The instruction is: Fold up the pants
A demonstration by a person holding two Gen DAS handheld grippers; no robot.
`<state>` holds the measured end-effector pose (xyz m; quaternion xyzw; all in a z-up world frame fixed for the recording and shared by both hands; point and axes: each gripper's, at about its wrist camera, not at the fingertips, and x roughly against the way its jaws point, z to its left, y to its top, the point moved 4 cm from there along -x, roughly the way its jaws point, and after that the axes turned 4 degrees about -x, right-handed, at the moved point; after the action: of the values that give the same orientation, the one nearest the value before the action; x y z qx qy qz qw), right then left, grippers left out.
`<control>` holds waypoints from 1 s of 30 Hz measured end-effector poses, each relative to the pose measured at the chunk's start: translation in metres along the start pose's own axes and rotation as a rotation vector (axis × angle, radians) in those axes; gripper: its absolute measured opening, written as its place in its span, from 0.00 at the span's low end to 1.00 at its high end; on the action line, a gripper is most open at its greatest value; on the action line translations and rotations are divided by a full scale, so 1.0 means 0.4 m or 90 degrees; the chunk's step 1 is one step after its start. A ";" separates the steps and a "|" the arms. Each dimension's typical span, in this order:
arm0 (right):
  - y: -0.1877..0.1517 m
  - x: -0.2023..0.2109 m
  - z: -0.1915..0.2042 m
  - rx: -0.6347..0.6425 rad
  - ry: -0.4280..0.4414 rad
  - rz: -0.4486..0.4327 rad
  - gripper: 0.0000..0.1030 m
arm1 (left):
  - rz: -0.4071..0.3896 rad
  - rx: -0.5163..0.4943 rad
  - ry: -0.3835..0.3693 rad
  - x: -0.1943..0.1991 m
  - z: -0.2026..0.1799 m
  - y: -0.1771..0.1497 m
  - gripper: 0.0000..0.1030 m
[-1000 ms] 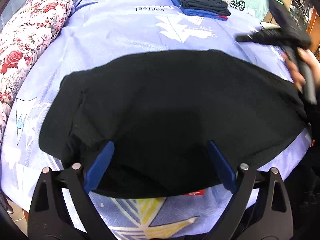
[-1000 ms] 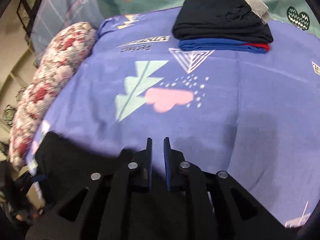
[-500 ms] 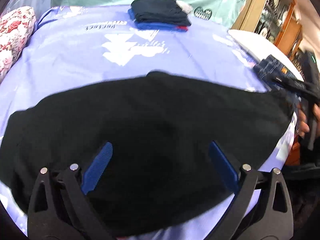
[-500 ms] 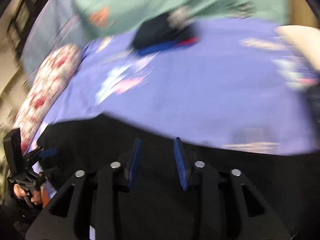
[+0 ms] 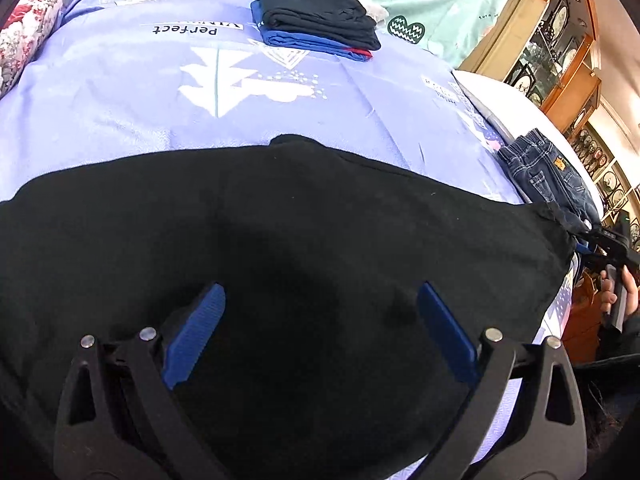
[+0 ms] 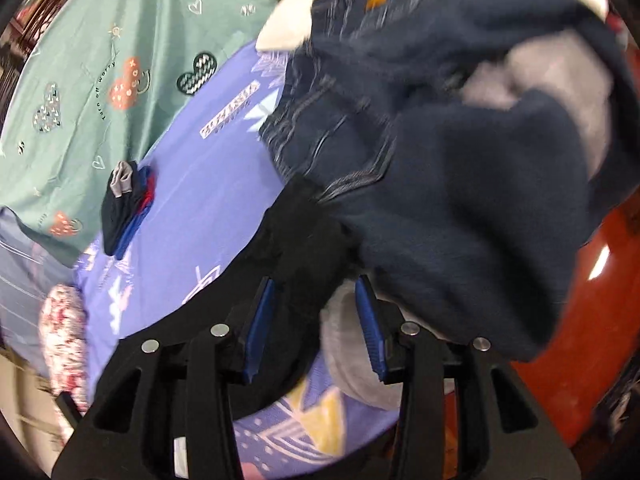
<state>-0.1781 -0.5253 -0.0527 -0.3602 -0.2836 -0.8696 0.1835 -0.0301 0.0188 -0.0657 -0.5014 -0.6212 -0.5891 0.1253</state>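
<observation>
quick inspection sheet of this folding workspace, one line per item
surface: purple printed sheet, mostly bare at the far end
job's things: black pants spread flat across the near side
clutter: folded clothes stack at the far edge; jeans pile on the right
grippers: left tongs wide open over the pants; right tongs opening, pants corner between them
cables: nothing seen
surroundings: floral pillow, green sheet, wooden cabinet

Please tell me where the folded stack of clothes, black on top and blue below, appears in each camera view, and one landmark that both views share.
Left wrist view: folded stack at top centre, on the far part of the purple sheet.
Right wrist view: folded stack at middle left, small and tilted.
Shared landmark: the jeans.
</observation>
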 end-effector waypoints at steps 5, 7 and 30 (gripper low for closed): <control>0.027 -0.045 0.014 0.020 -0.045 -0.012 0.40 | -0.007 0.022 -0.017 0.005 0.011 -0.002 0.96; 0.024 -0.026 0.029 0.039 -0.015 -0.022 0.12 | -0.006 0.026 -0.023 0.003 0.013 0.000 0.96; -0.386 -0.004 0.532 0.547 0.099 0.058 0.53 | -0.021 0.052 -0.059 0.013 0.027 -0.004 0.96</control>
<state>-0.1466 -0.2729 0.0136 -0.1965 -0.5885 -0.6884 0.3757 -0.0291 0.0310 -0.0656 -0.5122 -0.6579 -0.5416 0.1074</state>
